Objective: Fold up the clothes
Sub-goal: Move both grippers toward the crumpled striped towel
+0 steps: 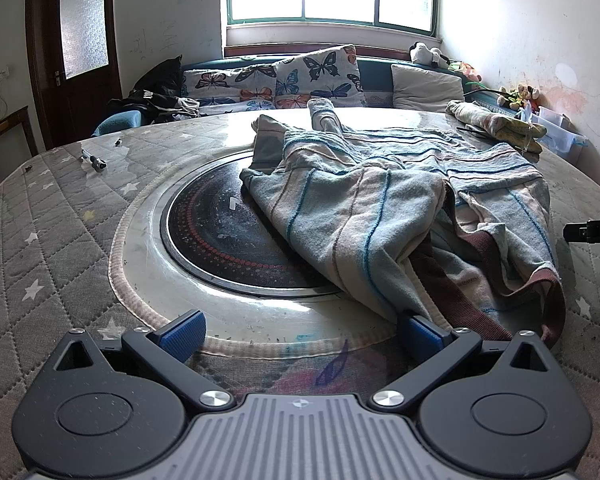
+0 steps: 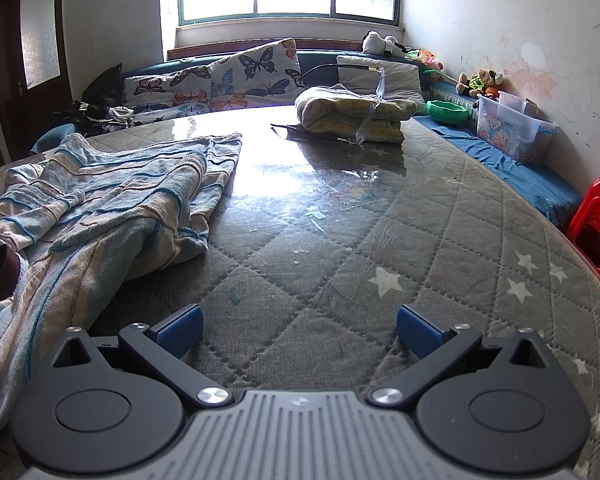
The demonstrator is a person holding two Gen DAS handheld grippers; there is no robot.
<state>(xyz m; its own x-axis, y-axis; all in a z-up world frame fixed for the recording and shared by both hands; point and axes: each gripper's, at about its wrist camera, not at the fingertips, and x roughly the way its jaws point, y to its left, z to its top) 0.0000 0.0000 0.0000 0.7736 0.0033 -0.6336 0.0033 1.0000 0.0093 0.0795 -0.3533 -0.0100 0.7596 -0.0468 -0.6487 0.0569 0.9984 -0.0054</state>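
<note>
- Over the near rim of the round surface, the left wrist view shows the left hand-held gripper with its blue pads spread wide and nothing between them.
- A striped sweater lies crumpled on the surface, partly over the dark round plate set in its middle; the sweater's nearest fold sits just beside the gripper's right pad, though I cannot tell whether they touch.
- Judging by the rumpled heap, folding has not begun; the step in hand is likely reaching for an edge to spread the sweater flat.
- Left of the sweater, the plate and quilted cover are mostly bare, with only a small tool lying far off.
- From the right wrist view, the right hand-held gripper also stands wide and holds nothing, above bare quilted cover.
- Here the sweater lies left of the gripper, its hem near but apart from the left pad.
- Beyond the sweater, a folded blanket rests near the far rim, well apart.
- Right of the sweater there is ample open room to lay it out; the next move probably calls for each gripper to pinch a hem corner low and pull outward.
</note>
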